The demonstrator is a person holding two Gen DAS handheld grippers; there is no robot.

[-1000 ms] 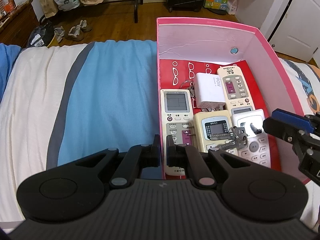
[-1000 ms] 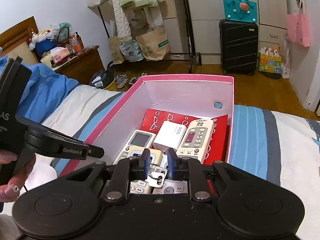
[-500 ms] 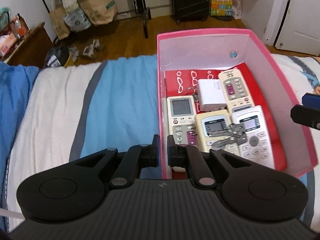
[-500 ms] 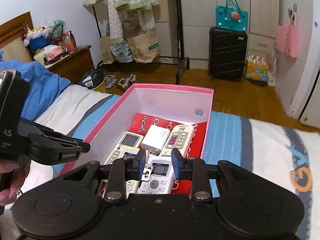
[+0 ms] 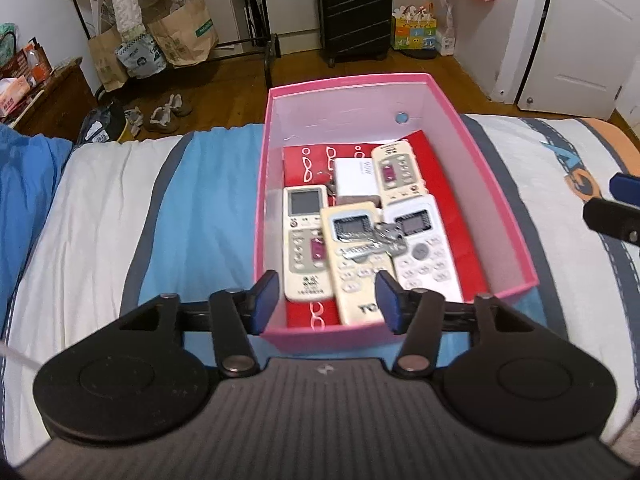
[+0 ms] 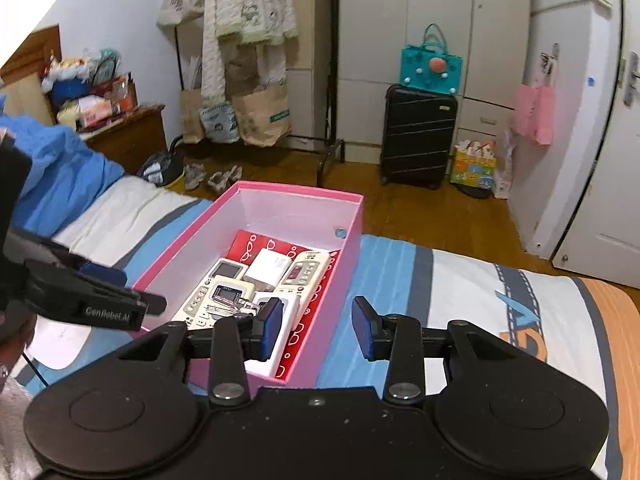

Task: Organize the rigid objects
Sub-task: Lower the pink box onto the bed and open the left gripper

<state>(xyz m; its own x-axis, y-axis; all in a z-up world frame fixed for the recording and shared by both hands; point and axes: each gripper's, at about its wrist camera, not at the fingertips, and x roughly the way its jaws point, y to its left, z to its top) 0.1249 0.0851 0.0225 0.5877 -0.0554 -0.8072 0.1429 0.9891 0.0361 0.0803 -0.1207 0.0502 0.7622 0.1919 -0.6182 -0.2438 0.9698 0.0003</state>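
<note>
- One pink box stood on the bed, holding four remotes, one white charger and one key bunch.
- Left gripper and right gripper had just been opening; both jaws stood apart, holding nothing.

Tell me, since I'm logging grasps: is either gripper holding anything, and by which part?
Nothing is held. The left gripper and right gripper have just been opening, jaws empty, above the pink box.

left gripper: pulled back from box, just opened, empty | right gripper: withdrawn from box, opening, keys left inside
</note>
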